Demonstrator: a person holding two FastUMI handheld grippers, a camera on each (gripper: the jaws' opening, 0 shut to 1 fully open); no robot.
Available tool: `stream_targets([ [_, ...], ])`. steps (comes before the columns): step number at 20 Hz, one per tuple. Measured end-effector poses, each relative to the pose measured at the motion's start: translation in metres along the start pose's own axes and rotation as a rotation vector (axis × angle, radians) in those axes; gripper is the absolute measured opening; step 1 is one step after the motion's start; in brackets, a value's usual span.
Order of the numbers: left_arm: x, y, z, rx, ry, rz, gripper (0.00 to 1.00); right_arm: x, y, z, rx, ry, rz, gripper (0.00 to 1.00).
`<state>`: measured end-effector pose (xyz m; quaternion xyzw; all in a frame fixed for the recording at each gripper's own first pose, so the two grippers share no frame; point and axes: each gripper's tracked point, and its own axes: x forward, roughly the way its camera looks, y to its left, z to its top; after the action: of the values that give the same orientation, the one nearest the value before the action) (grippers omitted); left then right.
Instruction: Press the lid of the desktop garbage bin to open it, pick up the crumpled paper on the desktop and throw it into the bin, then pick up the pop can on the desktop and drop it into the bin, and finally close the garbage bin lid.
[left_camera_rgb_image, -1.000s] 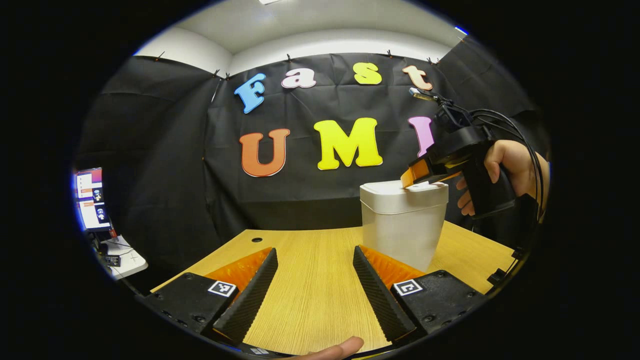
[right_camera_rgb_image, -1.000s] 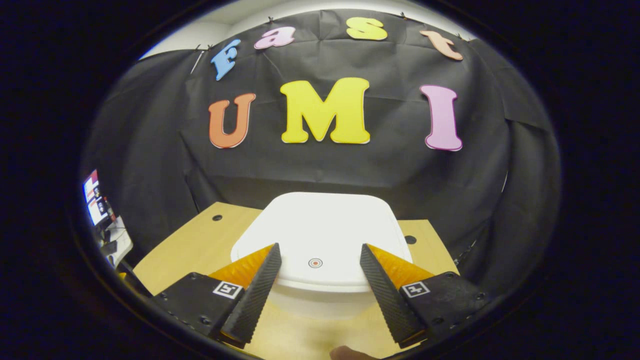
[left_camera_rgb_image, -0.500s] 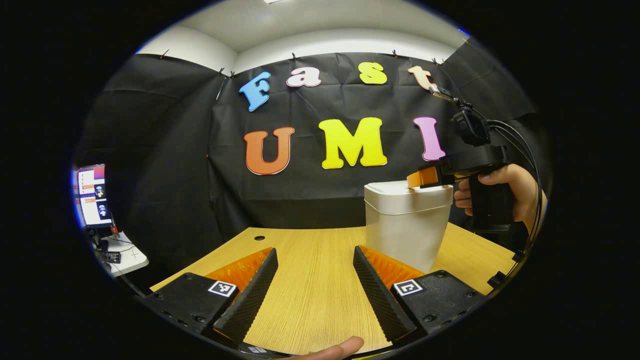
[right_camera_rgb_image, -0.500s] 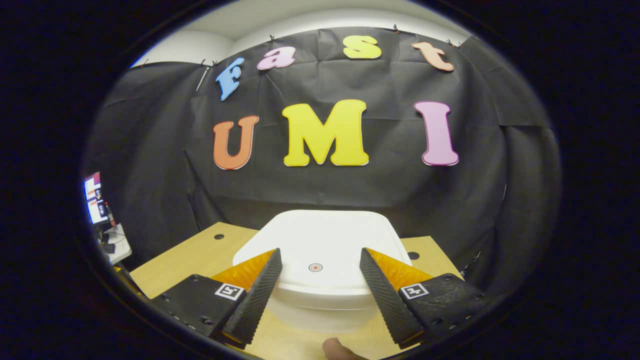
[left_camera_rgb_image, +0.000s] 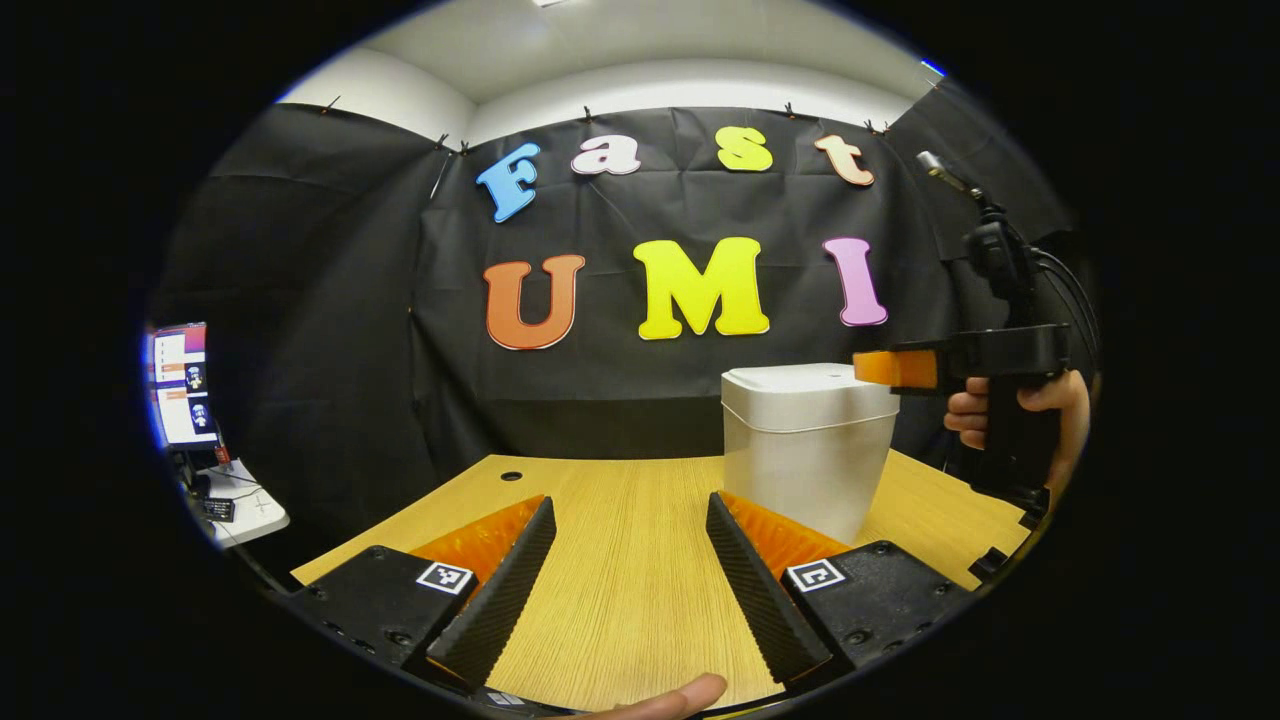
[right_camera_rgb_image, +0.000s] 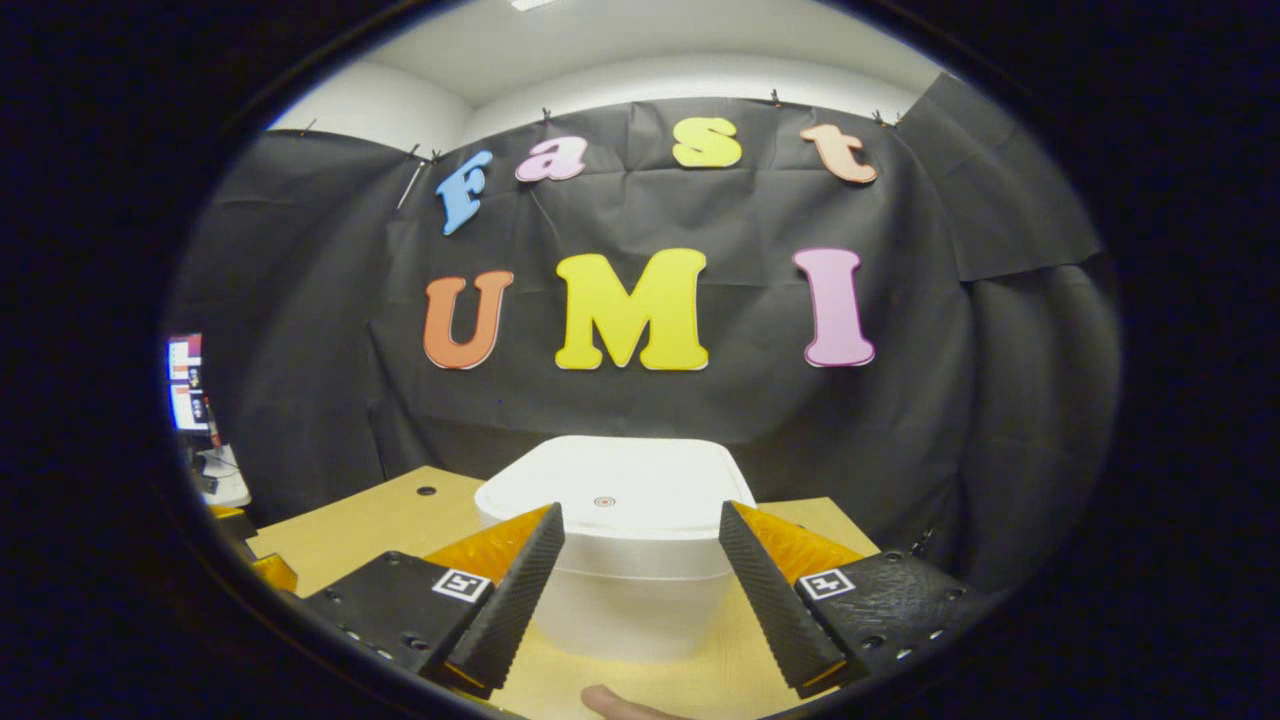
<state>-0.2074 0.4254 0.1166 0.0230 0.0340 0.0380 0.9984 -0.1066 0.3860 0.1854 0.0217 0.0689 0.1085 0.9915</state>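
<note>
Wooden desktop (left_camera_rgb_image: 620, 520): pale grain, spanning the booth floor in front of the black cloth wall, with a small round hole (left_camera_rgb_image: 512, 477) near its far left edge. Garbage bin (left_camera_rgb_image: 805, 445): white, upright on the right half of the desktop, lid (right_camera_rgb_image: 605, 480) flat and closed, a small red ring mark at the lid's middle in the right gripper view. Right gripper (right_camera_rgb_image: 640, 580): held level just beside the bin's near side at lid height, fingers spread wide with nothing between them; in the left gripper view it sits at the bin's right (left_camera_rgb_image: 900, 368), apart from the lid, gripped by a hand (left_camera_rgb_image: 1010, 410). Left gripper (left_camera_rgb_image: 630, 575): low over the desktop to the bin's left, fingers parted, empty. Monitor (left_camera_rgb_image: 178, 385): lit, far left, beyond the desktop. Fingertip (left_camera_rgb_image: 690, 692): at the near edge of the left gripper view.
</note>
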Motion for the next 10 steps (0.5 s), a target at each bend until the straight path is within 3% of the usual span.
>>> stream_targets([
  [6, -0.004, -0.013, 0.006, -0.043, -0.020, -0.014, 0.98, -0.063, -0.020, -0.022, -0.043, -0.068, 0.017, 0.96],
  [10, -0.005, -0.024, 0.006, -0.054, -0.024, -0.034, 0.98, -0.098, -0.048, -0.049, -0.118, -0.101, -0.032, 0.95],
])
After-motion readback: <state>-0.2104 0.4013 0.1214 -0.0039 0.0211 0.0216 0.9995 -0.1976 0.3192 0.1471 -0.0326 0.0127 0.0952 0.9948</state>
